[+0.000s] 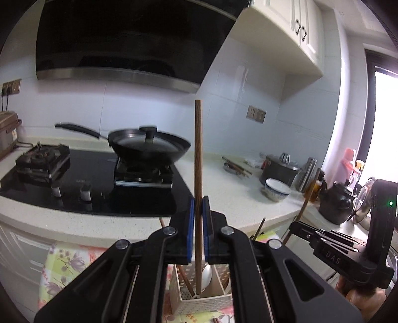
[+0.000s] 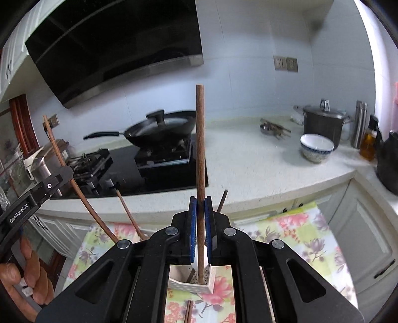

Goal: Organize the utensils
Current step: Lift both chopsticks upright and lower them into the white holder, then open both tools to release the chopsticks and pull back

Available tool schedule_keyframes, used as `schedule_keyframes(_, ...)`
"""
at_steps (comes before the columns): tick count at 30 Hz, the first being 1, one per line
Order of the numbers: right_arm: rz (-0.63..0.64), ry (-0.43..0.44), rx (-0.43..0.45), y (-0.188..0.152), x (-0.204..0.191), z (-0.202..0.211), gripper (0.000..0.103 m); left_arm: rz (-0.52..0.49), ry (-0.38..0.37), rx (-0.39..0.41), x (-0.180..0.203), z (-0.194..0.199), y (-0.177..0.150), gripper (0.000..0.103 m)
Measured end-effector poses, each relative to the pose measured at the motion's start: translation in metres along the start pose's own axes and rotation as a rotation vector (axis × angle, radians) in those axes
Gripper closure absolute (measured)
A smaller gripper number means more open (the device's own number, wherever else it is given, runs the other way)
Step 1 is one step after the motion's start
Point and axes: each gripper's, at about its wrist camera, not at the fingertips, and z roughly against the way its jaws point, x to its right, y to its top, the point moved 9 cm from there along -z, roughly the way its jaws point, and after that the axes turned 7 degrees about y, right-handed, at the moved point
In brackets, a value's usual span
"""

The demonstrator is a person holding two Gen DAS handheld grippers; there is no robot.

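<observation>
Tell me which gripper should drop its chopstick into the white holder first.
Probably the left. Both grippers are shut on upright chopsticks, but the left gripper has its chopstick already ending inside the white holder. The right gripper's chopstick hangs near the holder's corner.

A home kitchen. A black range hood hangs over a glass gas hob set into the speckled bench, with a lidded wok on one burner. White wall cupboards sit above; a stockpot, bowl and kettle stand toward the bench's right corner.
</observation>
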Motion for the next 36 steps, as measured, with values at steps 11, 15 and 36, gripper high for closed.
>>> schedule_keyframes(11,-0.040,-0.001,-0.142,-0.041,0.012,-0.046,0.096,0.026,0.019,-0.153,-0.007,-0.056,-0.070,0.097)
schedule_keyframes(15,-0.028,-0.003,-0.196,-0.054,0.014,-0.061,0.096,-0.034,0.043,-0.289,-0.004,-0.080,-0.095,0.079)
schedule_keyframes(36,-0.291,-0.152,-0.277,-0.261,0.107,0.038,0.036,0.083,0.032,-0.533,-0.044,0.013,-0.285,0.077)
